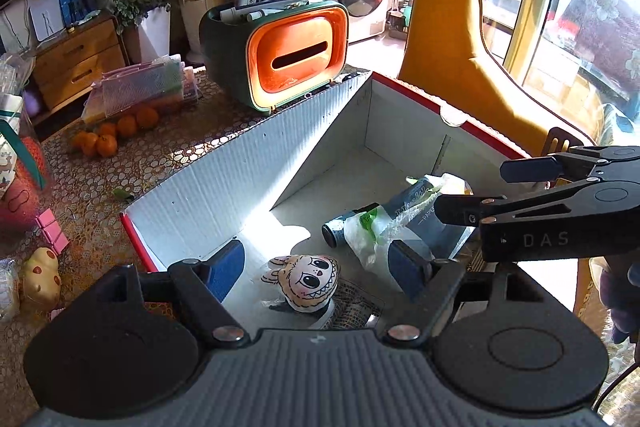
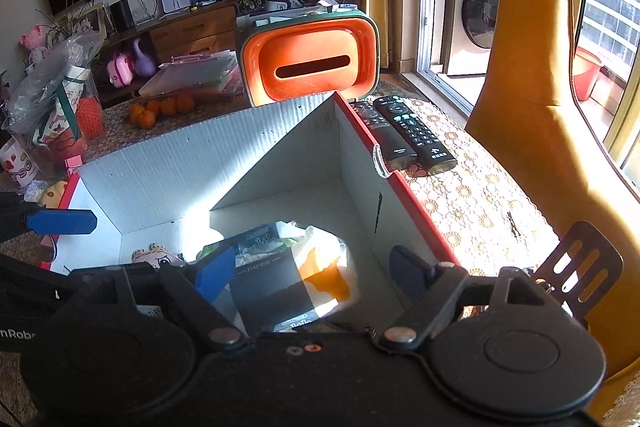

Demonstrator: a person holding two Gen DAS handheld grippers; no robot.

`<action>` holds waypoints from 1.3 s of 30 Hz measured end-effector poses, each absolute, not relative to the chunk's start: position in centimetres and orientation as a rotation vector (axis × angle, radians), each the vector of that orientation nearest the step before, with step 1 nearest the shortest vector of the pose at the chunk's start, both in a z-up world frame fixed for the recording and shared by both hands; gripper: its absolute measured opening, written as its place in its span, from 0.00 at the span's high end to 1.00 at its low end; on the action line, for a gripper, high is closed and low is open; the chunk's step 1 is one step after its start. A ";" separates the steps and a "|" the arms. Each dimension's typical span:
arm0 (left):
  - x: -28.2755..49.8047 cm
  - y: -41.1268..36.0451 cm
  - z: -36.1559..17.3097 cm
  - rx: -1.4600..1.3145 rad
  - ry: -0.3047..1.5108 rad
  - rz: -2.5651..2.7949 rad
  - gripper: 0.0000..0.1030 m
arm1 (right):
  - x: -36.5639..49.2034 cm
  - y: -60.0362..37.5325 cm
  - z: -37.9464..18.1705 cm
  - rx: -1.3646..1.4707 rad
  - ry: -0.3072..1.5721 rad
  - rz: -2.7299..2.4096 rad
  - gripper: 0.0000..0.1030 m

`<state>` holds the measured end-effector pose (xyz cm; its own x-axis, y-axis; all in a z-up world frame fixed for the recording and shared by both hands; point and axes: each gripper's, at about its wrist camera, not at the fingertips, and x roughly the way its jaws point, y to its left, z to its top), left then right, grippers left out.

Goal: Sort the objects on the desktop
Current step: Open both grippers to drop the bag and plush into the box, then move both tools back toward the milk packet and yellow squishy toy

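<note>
Over the open white corrugated box with red edges, your left gripper and right gripper both hang spread and empty, with the cartoon-face soft toy and the dark paper pack in a white plastic bag lying loose on the box floor beneath them. That reads as a drop just completed. Next, pick another stray from the lace-covered table, perhaps the two black remote controls just beside the box.
</note>
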<state>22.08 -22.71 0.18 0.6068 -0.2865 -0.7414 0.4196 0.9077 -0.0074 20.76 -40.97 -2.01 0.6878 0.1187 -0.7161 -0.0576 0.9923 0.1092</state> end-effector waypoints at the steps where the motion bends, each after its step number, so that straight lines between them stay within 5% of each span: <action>1: 21.8 -22.5 0.5 0.170 0.816 -0.408 0.24 | 20.4 -41.0 -1.7 0.081 0.803 0.100 0.18; 39: 9.8 -3.0 5.4 -0.007 0.608 -0.209 0.18 | 10.2 -25.8 6.0 -0.019 0.630 0.316 0.06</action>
<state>9.79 -2.99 5.41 0.8004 -0.1966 -0.5663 0.1927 0.9789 -0.0675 10.19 -25.75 6.01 0.7615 0.2846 -0.5824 -0.2963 0.9519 0.0777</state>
